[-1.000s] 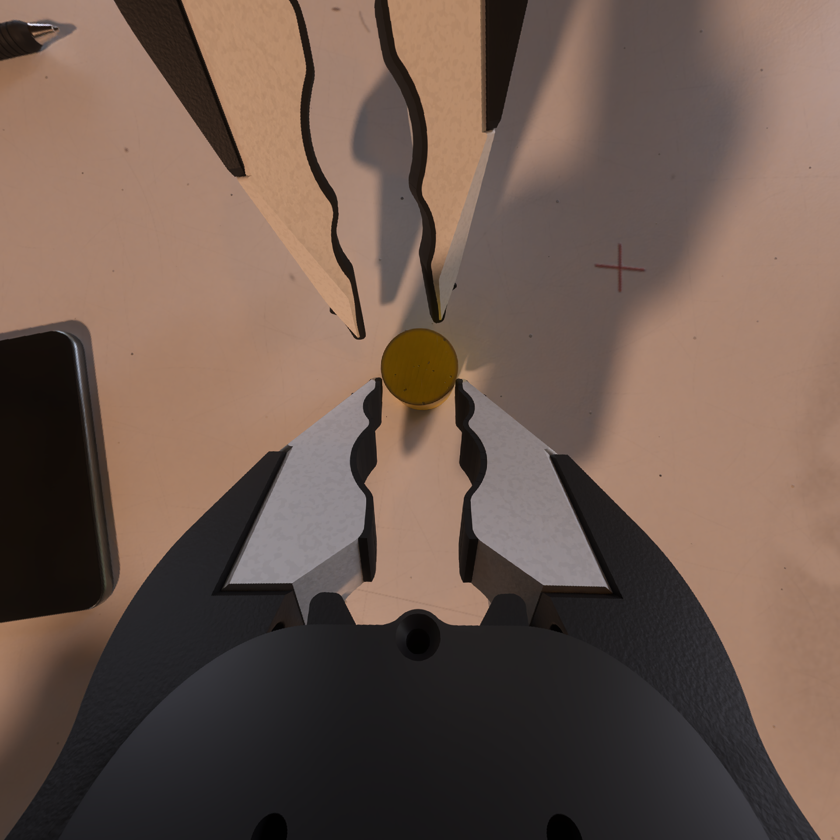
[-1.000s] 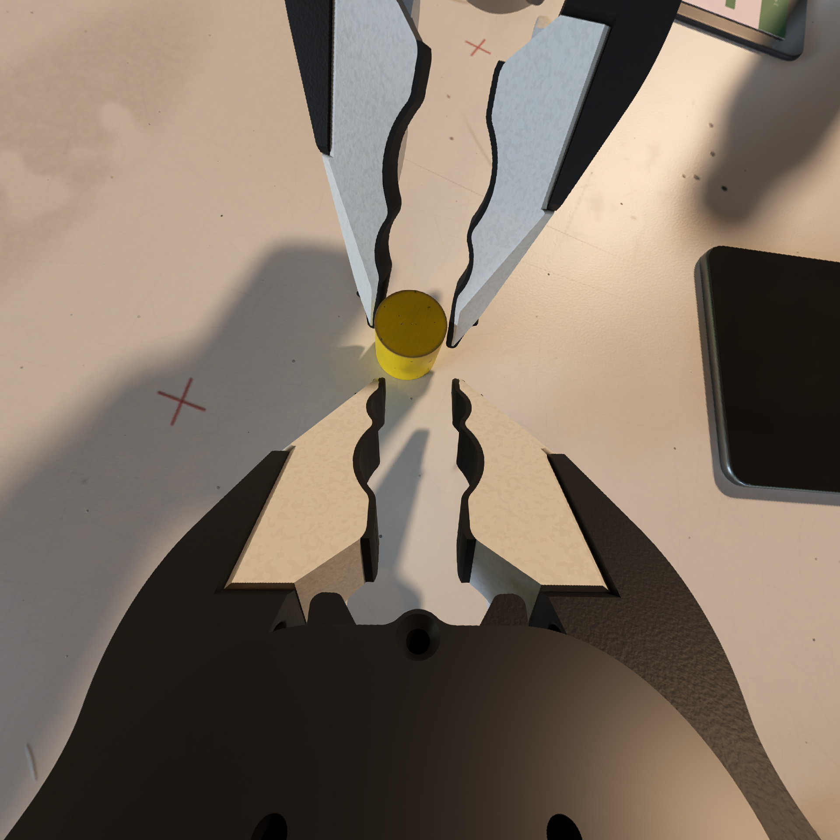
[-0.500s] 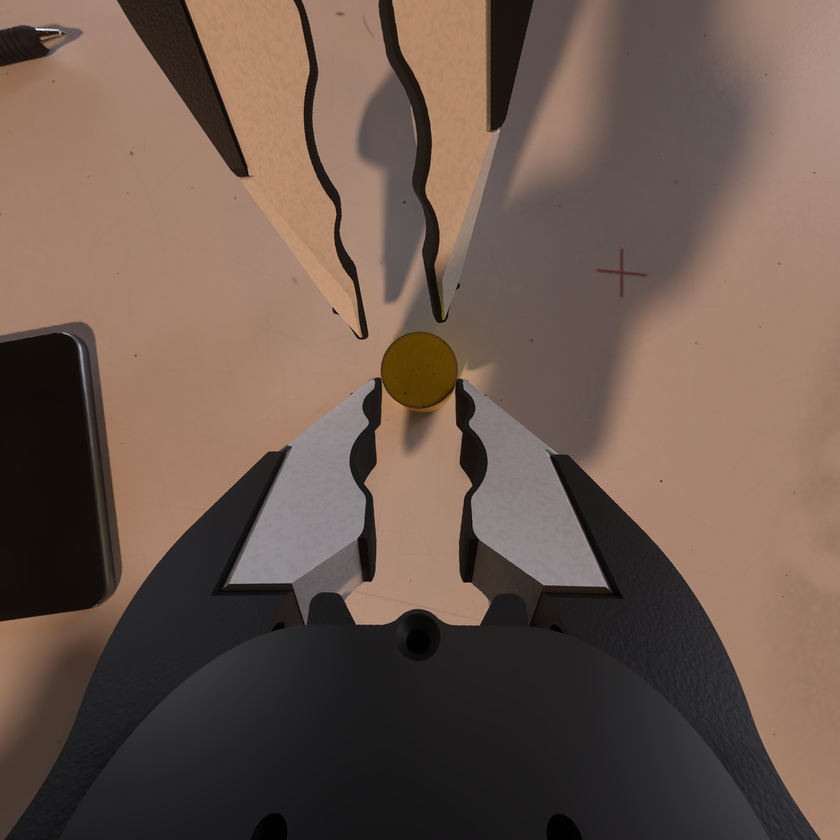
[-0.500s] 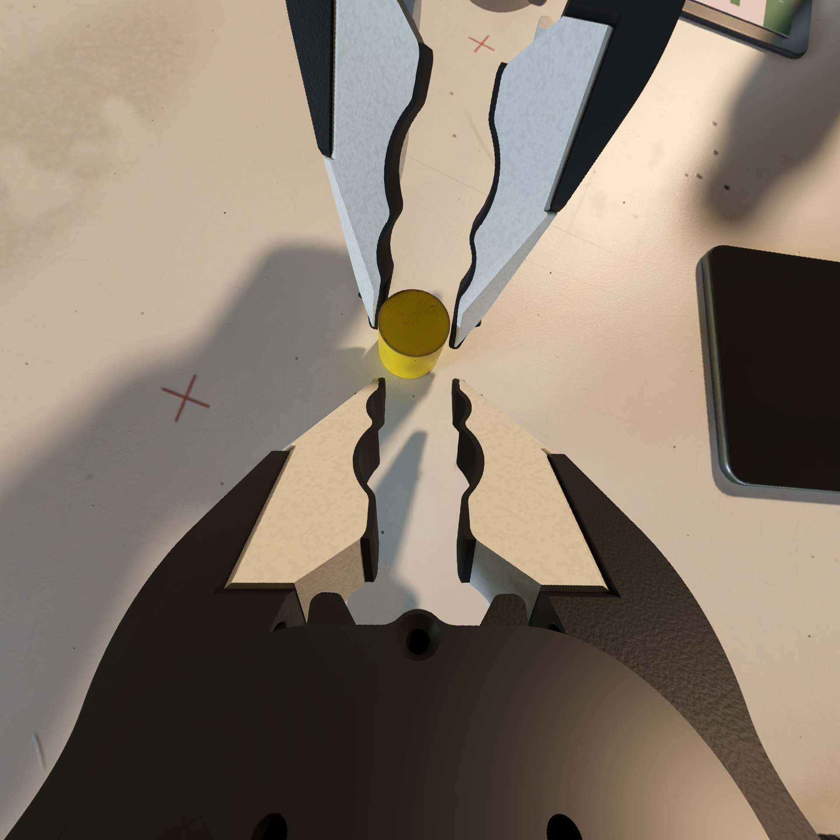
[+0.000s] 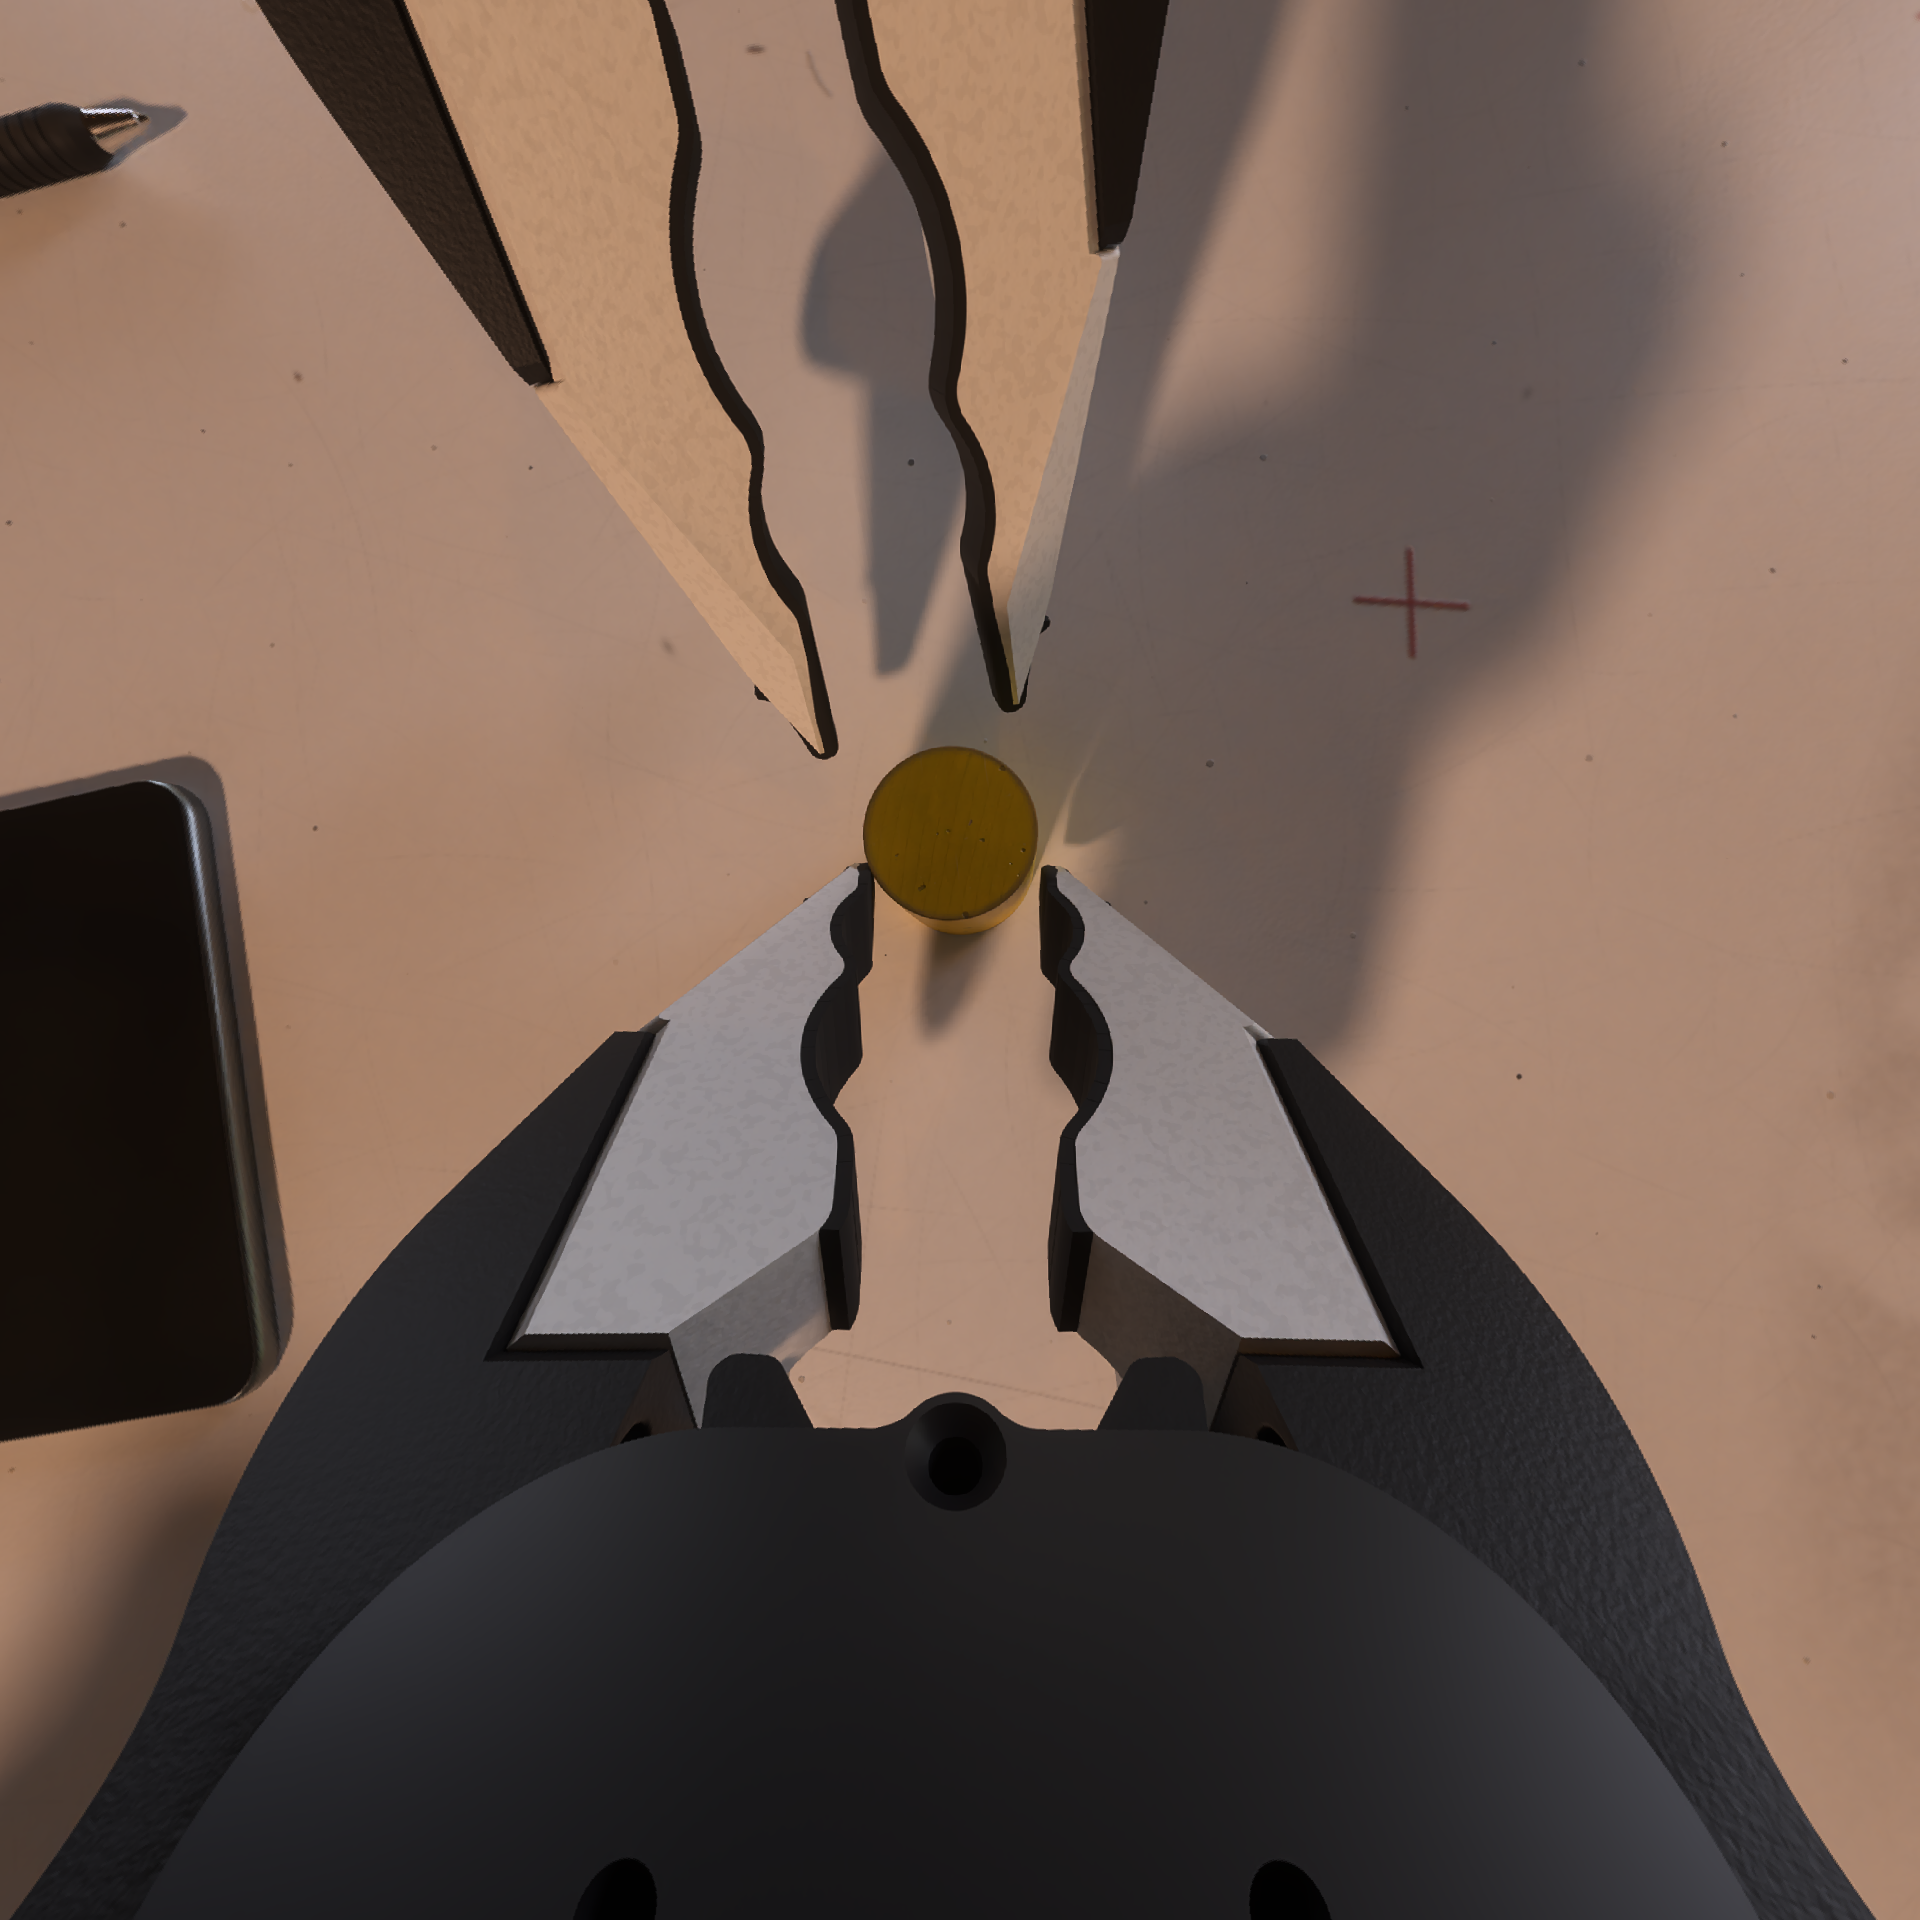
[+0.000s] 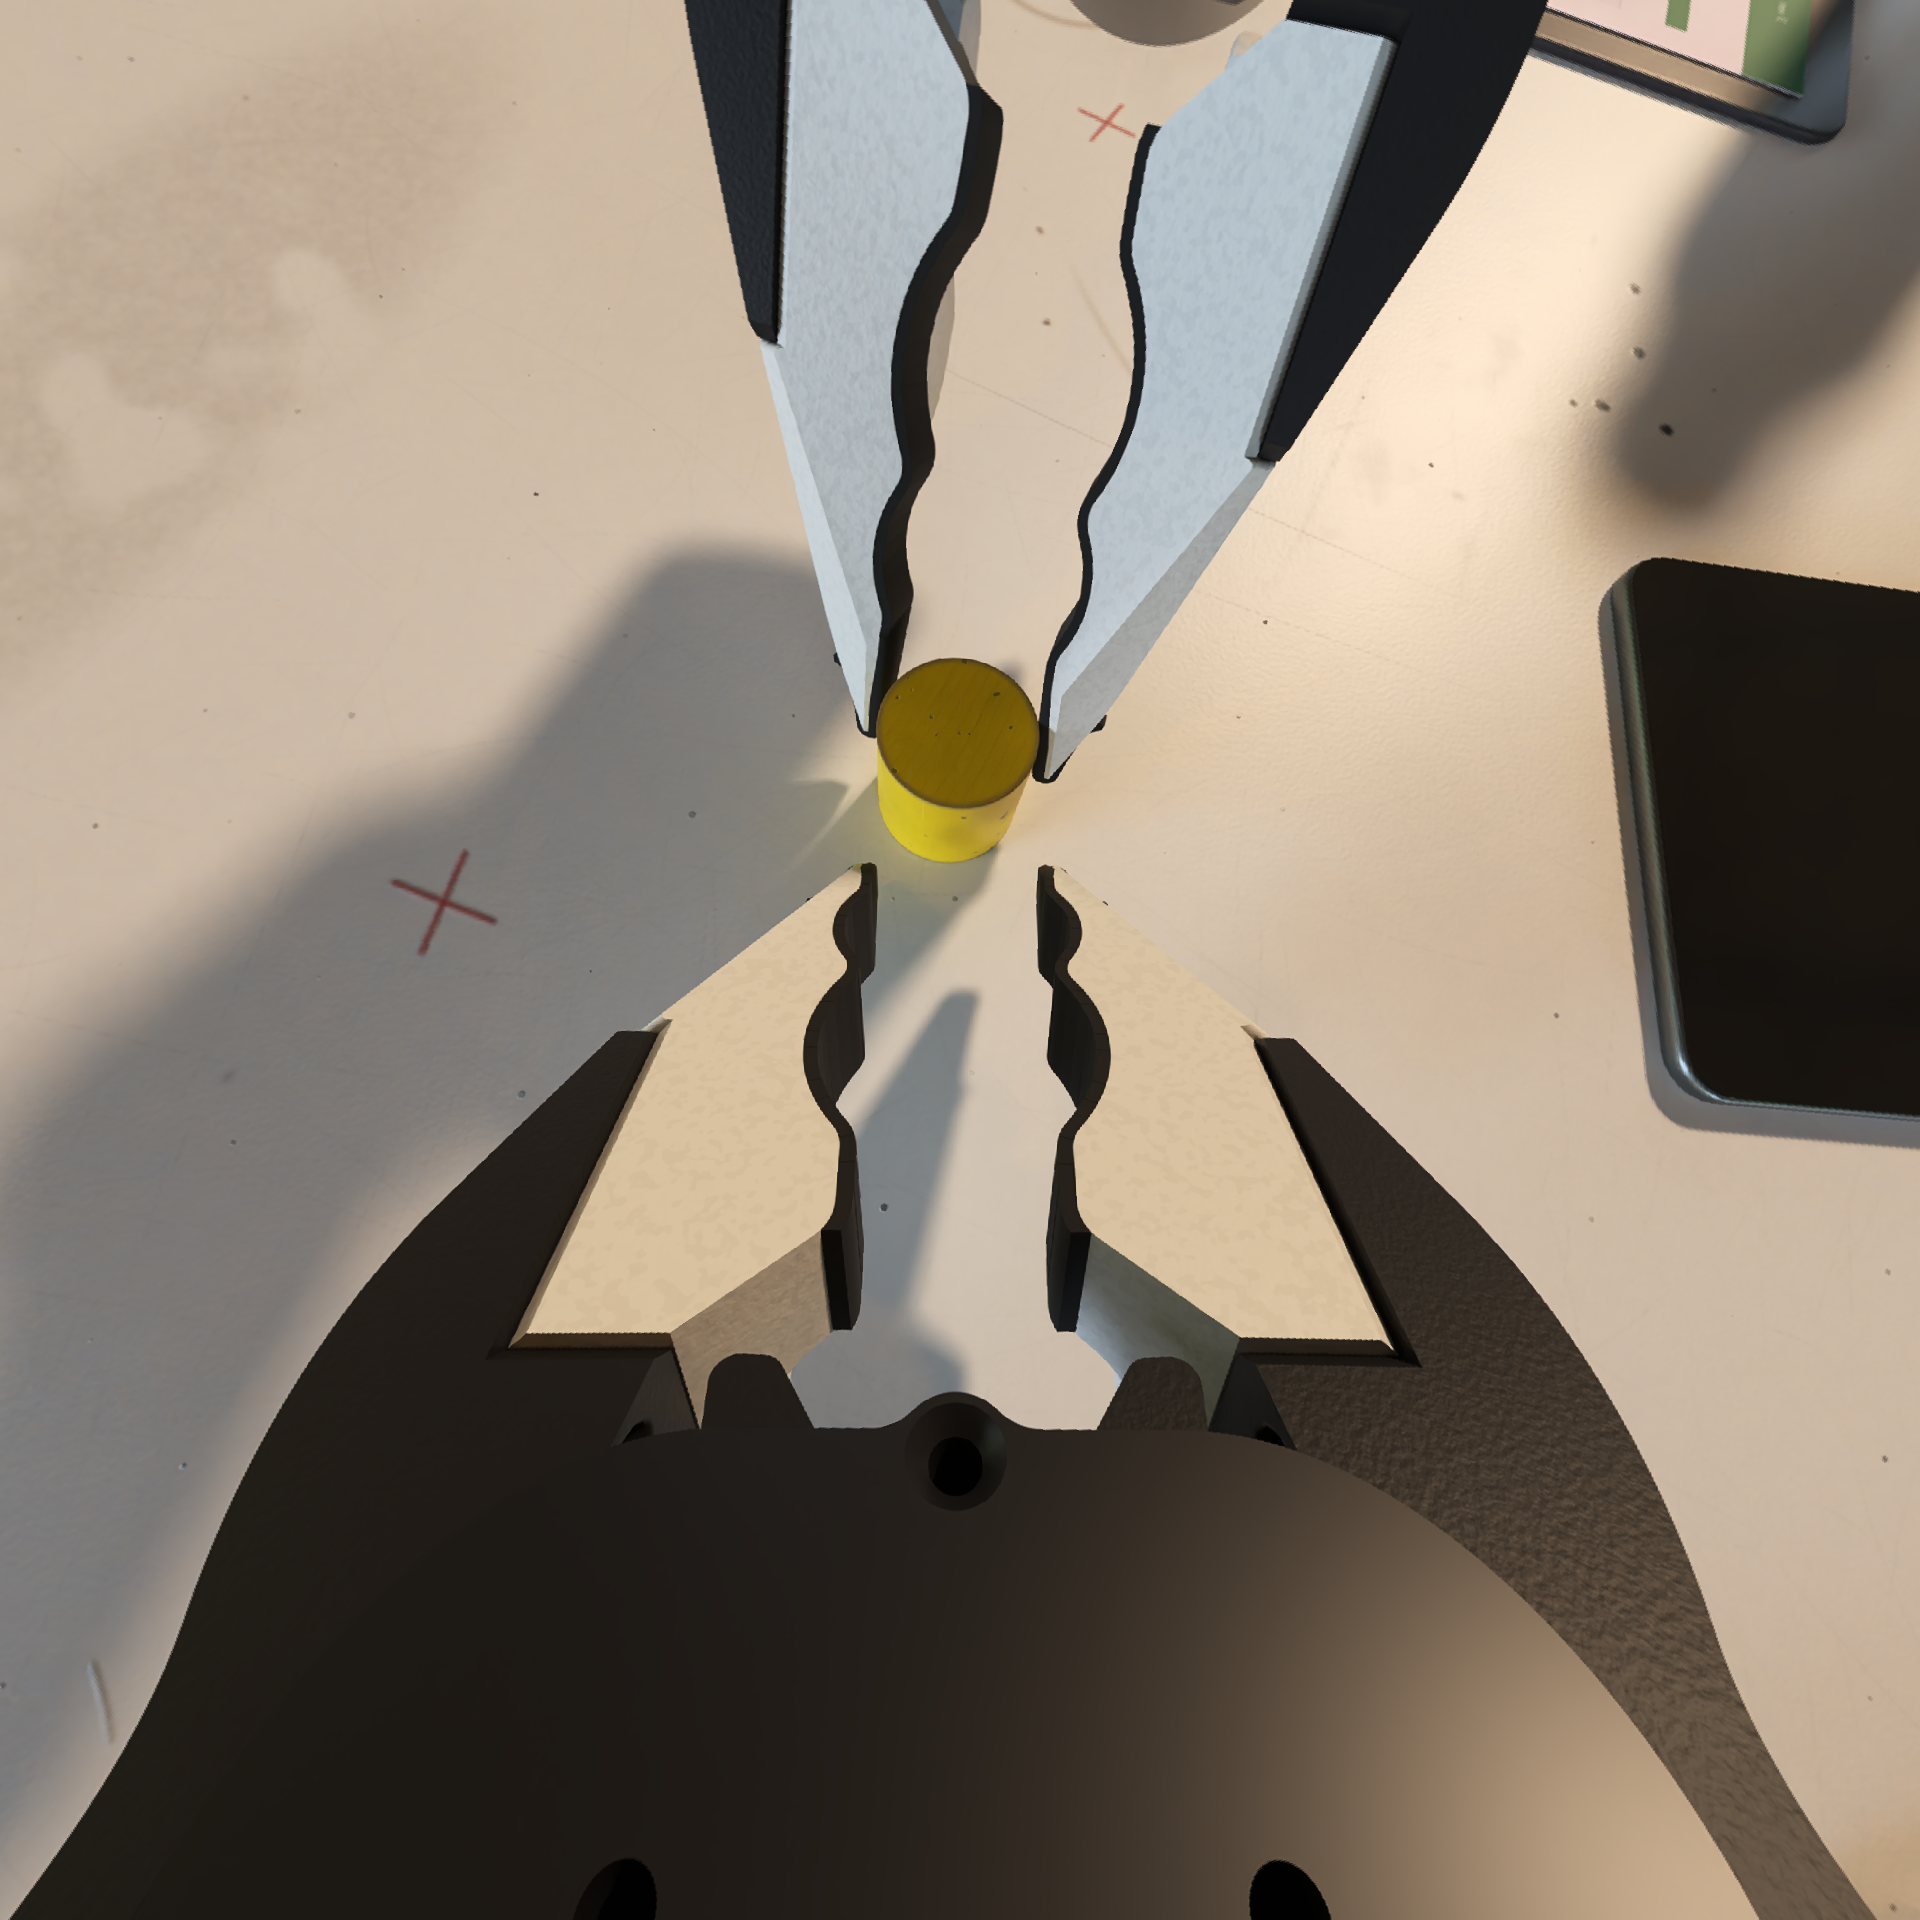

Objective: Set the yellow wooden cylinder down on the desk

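Observation:
The yellow wooden cylinder [image 5: 951, 831] stands upright, and its base seems to rest on the desk [image 5: 1558, 935]. My left gripper [image 5: 953, 878], with grey fingers, is shut on it, one fingertip against each side. This grip shows clearly in the right wrist view, where the grey fingers [image 6: 862, 582] flank the cylinder [image 6: 956, 758]. My right gripper [image 6: 956, 873], with tan fingers, is open and empty, its tips just short of the cylinder on the opposite side. It also shows in the left wrist view [image 5: 920, 727].
A black phone-like slab [image 5: 104, 1101] lies left of the left gripper and also shows in the right wrist view [image 6: 1787, 831]. A pen tip [image 5: 73, 135] is at the far left. Red crosses [image 5: 1410, 603] [image 6: 444, 902] mark the desk. A card-like object [image 6: 1704, 62] lies at the top right.
The right gripper has drawn back slightly from the cylinder. The left gripper's hold and the cylinder look unchanged.

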